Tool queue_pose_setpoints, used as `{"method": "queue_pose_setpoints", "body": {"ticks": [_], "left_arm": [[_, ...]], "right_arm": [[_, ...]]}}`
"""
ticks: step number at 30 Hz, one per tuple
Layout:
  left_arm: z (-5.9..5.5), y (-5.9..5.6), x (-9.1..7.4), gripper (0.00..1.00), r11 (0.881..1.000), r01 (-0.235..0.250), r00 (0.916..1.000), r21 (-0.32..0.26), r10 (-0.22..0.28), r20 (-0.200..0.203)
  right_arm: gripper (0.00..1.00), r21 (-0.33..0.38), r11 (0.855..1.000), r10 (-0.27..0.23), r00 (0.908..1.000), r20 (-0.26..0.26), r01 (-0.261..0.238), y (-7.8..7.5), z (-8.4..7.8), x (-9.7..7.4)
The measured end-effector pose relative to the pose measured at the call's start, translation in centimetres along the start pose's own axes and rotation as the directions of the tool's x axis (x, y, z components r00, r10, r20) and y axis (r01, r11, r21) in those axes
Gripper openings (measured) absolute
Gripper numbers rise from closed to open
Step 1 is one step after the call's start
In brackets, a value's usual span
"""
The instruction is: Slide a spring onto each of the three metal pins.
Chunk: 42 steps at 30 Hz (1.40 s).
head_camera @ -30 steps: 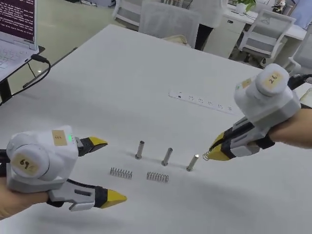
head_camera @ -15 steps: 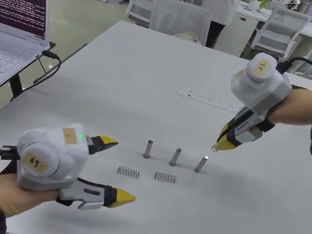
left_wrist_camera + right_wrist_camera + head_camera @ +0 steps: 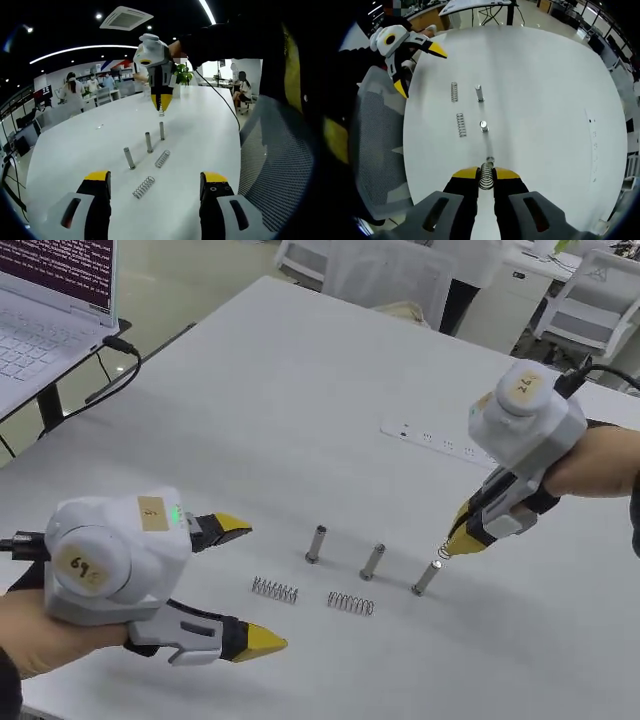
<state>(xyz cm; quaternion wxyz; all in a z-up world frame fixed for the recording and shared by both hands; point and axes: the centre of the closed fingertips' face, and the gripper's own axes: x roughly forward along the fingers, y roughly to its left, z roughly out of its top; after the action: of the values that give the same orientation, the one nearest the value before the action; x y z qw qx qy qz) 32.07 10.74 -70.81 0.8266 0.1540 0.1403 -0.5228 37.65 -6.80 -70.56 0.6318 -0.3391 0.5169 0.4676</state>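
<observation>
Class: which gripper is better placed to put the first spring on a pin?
Right. The right gripper grips a spring just above the end pin; the left gripper hangs open and empty.

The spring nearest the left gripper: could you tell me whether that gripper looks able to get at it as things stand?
Probably yes. The left gripper is open, and the spring lies flat on the table just ahead of it with nothing between; the pins stand beyond it.

Two springs (image 3: 275,590) lie on the table (image 3: 300,390) before three standing pins (image 3: 372,561).
</observation>
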Motion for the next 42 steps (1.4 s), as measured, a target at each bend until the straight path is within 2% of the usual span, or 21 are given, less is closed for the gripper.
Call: {"method": "queue_pose_setpoints", "body": {"ticks": [34,42], "left_arm": [[-0.1,0.2,-0.2,0.65,1.0,-0.001,1.0,-0.012,0.001,0.008],[-0.1,0.2,-0.3,0.65,1.0,0.001,0.9999,-0.014,-0.001,0.01]], "right_arm": [[0.08,-0.016,1.0,0.004,0.999,-0.045,-0.005,-0.4,-0.5,2.1],[0.08,-0.016,1.0,0.006,0.9985,-0.054,-0.007,-0.4,-0.7,3.2]]}}
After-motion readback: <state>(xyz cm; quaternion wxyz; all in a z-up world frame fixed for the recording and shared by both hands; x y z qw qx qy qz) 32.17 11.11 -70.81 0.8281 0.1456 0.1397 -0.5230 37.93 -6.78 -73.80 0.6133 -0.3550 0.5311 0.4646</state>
